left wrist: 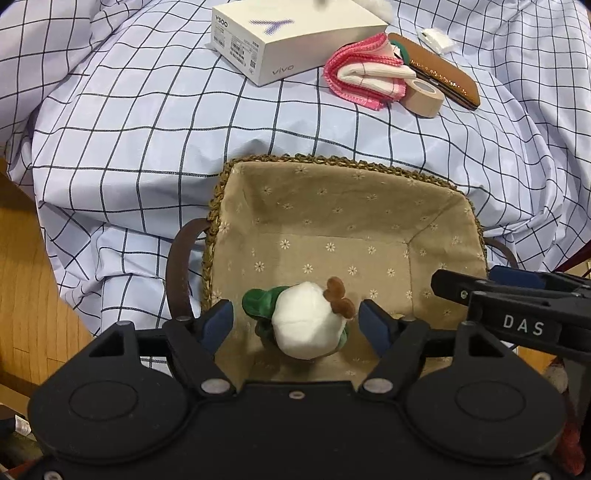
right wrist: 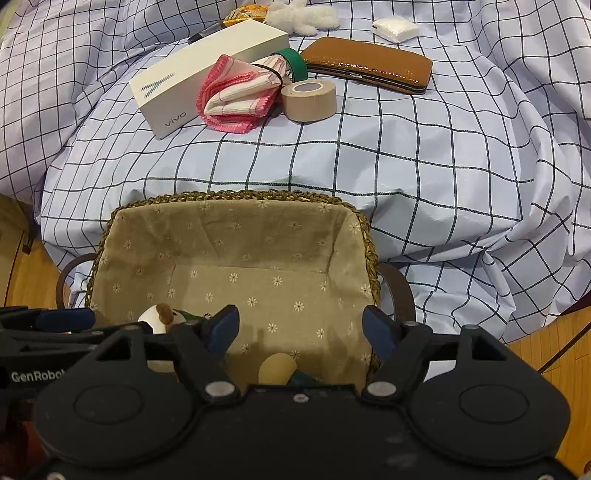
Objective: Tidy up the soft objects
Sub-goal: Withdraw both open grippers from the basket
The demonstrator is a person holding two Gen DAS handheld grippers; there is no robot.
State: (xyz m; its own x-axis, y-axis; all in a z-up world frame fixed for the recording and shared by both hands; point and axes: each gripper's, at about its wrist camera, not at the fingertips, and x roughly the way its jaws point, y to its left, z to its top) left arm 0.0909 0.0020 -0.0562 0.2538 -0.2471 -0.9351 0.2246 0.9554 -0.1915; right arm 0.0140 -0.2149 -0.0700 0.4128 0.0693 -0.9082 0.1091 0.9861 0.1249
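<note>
Left wrist view, items as you hold them:

- Your left gripper [left wrist: 295,325]: pointed down into the basket, jaws spread, blue pads standing clear on either side of the plush toy, neither pad pressing it
- Plush toy [left wrist: 306,325]: white rounded body, green parts at its left and underside, small brown piece on top; it rests on the basket floor near the near wall, between the pads
- Basket [left wrist: 332,162]: woven rim, beige flowered lining, dark strap handle on each side; it sits on the checked cloth [left wrist: 129,129] at the near edge
- Your right gripper [left wrist: 517,306]: enters from the right edge over the basket's right side

Right wrist view:

- Your right gripper [right wrist: 301,328]: jaws spread over the basket [right wrist: 236,195], nothing between the pads
- Tan rounded item [right wrist: 277,369]: lies on the basket floor just below the gripper body, with a bit of green beside it; too hidden to identify
- Plush toy [right wrist: 159,317]: seen at the left, partly behind your left gripper [right wrist: 66,319]

On the cloth beyond the basket, well apart from it:

- White box [right wrist: 207,70]
- Pink-edged folded cloth [right wrist: 236,99], leaning against the box
- Beige tape roll [right wrist: 308,99], just beside the folded cloth
- Green tape roll [right wrist: 295,64], behind it
- Brown case [right wrist: 369,64]
- White fluffy wad [right wrist: 303,16] and small white packet [right wrist: 395,29], at the far edge
</note>
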